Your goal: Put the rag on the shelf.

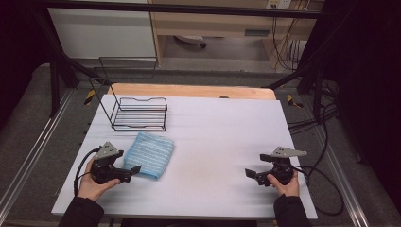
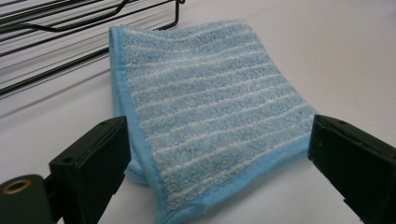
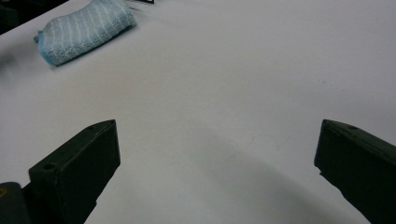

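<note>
I had the left gripper (image 1: 135, 169) spread wide, straddling the near edge of the folded blue towel (image 1: 149, 153), not pinching yet; the towel lay flat at the table's (image 1: 227, 137) 9 o'clock, just short of the wire rack (image 1: 139, 113) at 11. Right gripper (image 1: 251, 174) sat spread and empty at 4 o'clock. Nothing looked done, grasp and move remained; open room ran centre to 3 o'clock, the table's left edge close by.

Laboratory recording station. Indicators: a black metal frame (image 1: 61, 71) encloses the white-covered table (image 1: 222, 142) beyond both hand-held grippers; bundled cables (image 1: 283, 42) hang at a wooden bench (image 1: 213, 23) behind it; floor rails (image 1: 28, 156) run alongside the table.
</note>
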### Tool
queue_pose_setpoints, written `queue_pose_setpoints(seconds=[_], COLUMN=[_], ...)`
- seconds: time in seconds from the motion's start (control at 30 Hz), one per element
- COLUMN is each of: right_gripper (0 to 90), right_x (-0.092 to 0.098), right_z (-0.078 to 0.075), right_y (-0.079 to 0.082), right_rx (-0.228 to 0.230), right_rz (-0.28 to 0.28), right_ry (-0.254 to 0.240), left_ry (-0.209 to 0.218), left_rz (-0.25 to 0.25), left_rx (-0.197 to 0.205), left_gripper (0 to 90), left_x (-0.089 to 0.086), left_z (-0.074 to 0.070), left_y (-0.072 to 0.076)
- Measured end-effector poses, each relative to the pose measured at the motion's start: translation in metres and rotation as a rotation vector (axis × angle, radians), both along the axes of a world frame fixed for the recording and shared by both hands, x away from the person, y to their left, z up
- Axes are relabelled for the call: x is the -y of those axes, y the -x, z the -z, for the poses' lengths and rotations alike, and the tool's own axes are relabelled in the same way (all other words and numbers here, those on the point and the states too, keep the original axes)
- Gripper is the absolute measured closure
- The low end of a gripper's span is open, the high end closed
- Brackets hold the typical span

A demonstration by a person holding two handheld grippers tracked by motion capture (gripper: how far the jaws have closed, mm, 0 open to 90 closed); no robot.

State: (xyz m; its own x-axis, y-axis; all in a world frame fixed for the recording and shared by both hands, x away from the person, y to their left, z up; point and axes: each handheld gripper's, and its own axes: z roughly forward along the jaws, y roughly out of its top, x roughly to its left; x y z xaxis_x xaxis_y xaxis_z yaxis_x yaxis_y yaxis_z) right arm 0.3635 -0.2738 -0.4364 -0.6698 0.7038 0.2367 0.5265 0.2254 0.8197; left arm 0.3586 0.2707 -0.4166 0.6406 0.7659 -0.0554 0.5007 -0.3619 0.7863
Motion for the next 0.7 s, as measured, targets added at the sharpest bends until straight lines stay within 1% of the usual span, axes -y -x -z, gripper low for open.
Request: queue_pose_setpoints(seconds=[0.03,0.1,0.2,0.27,0.43,0.57,0.67,0.7], right_gripper=[0.8,0.8,0.8,0.8,0.8,0.8,0.8,0.8], right_x=[-0.001,-0.003,-0.004,-0.005,-0.005,-0.004,-0.004,-0.004], right_z=[0.000,0.000,0.001,0.001,0.001,0.001,0.001,0.001], right_y=[0.000,0.000,0.000,0.000,0.001,0.000,0.001,0.001], right_rx=[-0.007,0.001,-0.005,-0.008,-0.005,-0.003,-0.004,-0.004], right_rz=[0.003,-0.002,-0.002,-0.004,0.000,0.001,0.000,0.000], right_ry=[0.003,0.006,0.008,0.013,0.013,0.015,0.017,0.016], left_ry=[-0.004,-0.006,-0.015,-0.016,-0.008,-0.036,-0.042,-0.040], left_rz=[0.002,0.007,0.009,0.007,0.019,0.029,0.026,0.027], left_rx=[-0.001,-0.002,-0.006,-0.008,0.012,0.013,0.005,-0.005], left_gripper=[5.9,6.1,6.7,6.9,8.0,9.6,12.1,13.8], left_x=[0.001,0.004,0.007,0.011,0.023,0.037,0.046,0.049], left_z=[0.000,-0.001,-0.004,-0.008,-0.022,-0.029,-0.027,-0.023], left_y=[0.000,0.000,-0.001,-0.003,-0.004,-0.007,-0.008,-0.009])
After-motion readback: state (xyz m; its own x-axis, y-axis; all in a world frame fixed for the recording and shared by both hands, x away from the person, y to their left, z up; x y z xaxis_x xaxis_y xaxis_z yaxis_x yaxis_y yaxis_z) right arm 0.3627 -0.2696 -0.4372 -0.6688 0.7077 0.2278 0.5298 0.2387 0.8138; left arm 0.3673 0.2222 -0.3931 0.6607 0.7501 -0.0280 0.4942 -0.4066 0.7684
